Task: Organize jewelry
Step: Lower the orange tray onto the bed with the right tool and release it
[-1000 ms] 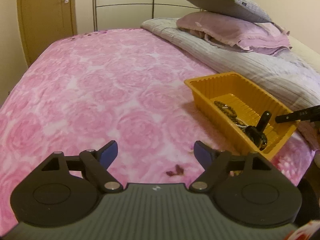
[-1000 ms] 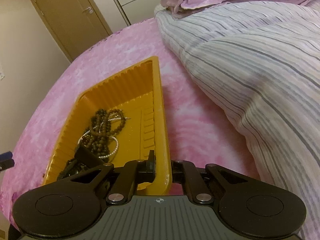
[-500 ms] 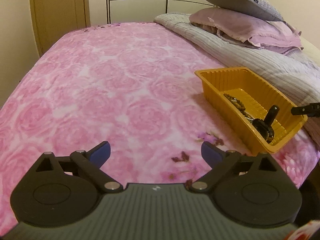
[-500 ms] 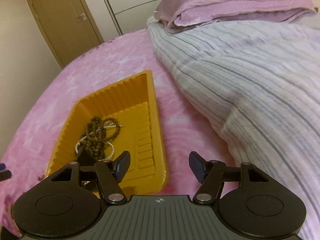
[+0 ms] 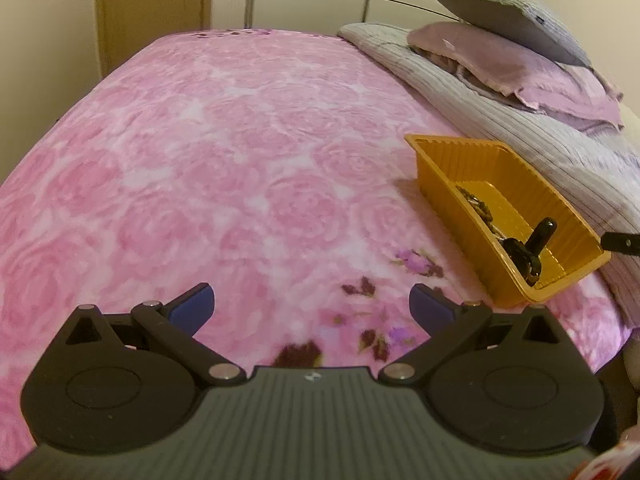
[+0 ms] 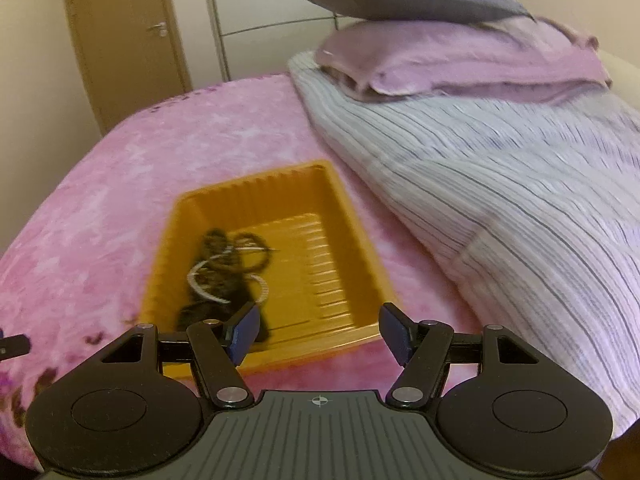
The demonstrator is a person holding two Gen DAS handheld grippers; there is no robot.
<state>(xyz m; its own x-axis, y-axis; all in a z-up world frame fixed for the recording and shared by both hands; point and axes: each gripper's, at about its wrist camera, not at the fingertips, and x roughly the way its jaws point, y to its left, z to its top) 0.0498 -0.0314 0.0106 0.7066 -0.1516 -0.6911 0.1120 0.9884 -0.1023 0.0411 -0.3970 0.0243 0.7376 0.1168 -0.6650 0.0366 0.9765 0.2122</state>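
From your left wrist view, your left hand-held gripper (image 5: 311, 305) is opening, its 2 blue pads spread wide with nothing between them, only bare pink rose blanket (image 5: 224, 168) below. That blanket gives you a broad flat stretch ahead and to the left, running to the bed's rounded far edge near the door (image 5: 152, 4). On the right sits 1 orange tray (image 5: 452, 178), its near corner close to the bed's right edge and its long side just beside the striped grey quilt (image 5: 500, 112). Inside it lies the jewelry (image 5: 486, 212), a dark beaded strand running toward a black piece (image 5: 528, 254) at the near end. The tip of your right hand-held gripper (image 5: 622, 242) shows at the frame's right margin, just past the tray's near corner. 2 pillows (image 5: 516, 56) are stacked on the quilt beyond.

From your right wrist view, your right hand-held gripper (image 6: 322, 334) has its 2 pads apart and empty, held above the tray's (image 6: 360, 240) near rim without touching it. The picture is blurred, but you can make out the jewelry (image 6: 224, 268) heaped in the left half of the tray: dark beads and 1 white strand. The tray's right half is bare ribbed floor. The quilt (image 6: 500, 220) rises close on the right; pink blanket (image 6: 100, 208) lies open on the left.
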